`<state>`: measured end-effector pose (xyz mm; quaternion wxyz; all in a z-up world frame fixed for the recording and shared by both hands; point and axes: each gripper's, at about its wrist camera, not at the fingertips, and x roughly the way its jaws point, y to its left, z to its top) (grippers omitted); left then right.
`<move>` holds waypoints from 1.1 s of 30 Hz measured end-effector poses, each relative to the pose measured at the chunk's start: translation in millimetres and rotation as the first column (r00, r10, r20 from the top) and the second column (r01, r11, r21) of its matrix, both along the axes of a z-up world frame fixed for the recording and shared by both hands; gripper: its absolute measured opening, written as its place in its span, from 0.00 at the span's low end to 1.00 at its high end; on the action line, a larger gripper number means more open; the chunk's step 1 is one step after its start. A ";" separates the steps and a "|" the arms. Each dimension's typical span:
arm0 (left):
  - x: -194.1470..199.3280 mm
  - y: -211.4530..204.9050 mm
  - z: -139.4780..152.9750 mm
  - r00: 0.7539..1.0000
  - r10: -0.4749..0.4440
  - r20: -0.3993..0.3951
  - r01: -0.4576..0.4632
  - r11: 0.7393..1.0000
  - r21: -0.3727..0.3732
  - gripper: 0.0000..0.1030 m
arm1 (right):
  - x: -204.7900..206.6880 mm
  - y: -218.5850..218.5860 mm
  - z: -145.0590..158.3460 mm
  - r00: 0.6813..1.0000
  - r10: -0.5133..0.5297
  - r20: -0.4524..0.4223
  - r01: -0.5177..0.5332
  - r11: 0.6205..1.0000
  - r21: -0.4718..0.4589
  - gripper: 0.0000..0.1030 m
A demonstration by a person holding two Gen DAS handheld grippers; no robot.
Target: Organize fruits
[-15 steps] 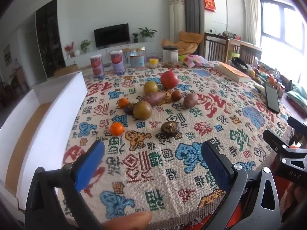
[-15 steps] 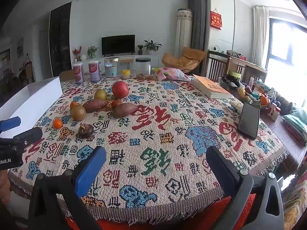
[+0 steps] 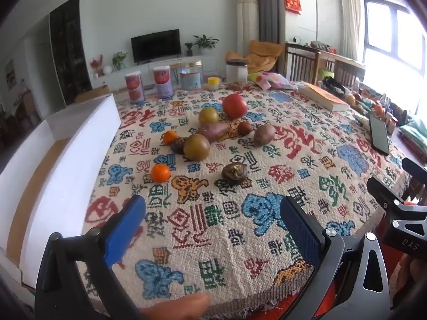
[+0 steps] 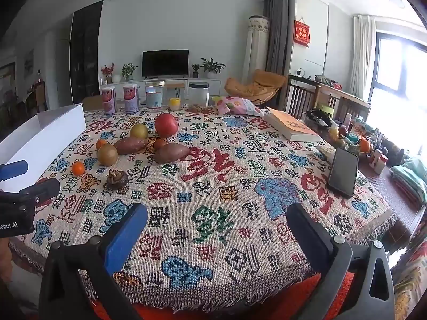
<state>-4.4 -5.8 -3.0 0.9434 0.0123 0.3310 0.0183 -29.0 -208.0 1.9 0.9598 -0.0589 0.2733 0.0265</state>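
Observation:
Fruits lie clustered on the patterned tablecloth (image 3: 240, 240): a red apple (image 3: 234, 106), two yellow-green round fruits (image 3: 197, 147), two sweet potatoes (image 3: 213, 131), a small brown fruit (image 3: 244, 128), two small oranges (image 3: 160, 172) and a dark mangosteen (image 3: 234, 173). A white box (image 3: 72, 157) stands open at the table's left edge. My left gripper (image 3: 210, 218) hangs open over the near cloth, nothing between its blue pads. My right gripper (image 4: 216, 224) is open too, near the front edge, with the apple (image 4: 166, 124) and mangosteen (image 4: 117, 180) far ahead on the left.
Cans and jars (image 3: 162, 81) line the table's far edge with a snack bag (image 4: 237, 106). A book (image 4: 292, 127) and a phone (image 4: 343, 172) lie on the right. Bottles and clutter (image 4: 368, 144) crowd a side surface at right. A fingertip (image 3: 176, 306) shows at the bottom.
Both views are almost the same as before; the grippers stay wide open and no fruit has moved.

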 end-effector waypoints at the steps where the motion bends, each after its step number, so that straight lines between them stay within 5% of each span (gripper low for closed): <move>1: -0.1 0.5 -0.2 1.000 0.002 0.000 -0.002 1.000 -0.001 0.98 | 0.1 0.5 0.2 1.000 0.001 0.002 -0.001 1.000 -0.002 1.00; 33: -2.3 4.3 -3.1 1.000 0.009 -0.001 -0.009 1.000 -0.008 0.98 | 0.2 2.1 -0.6 1.000 0.011 0.013 -0.011 1.000 -0.008 1.00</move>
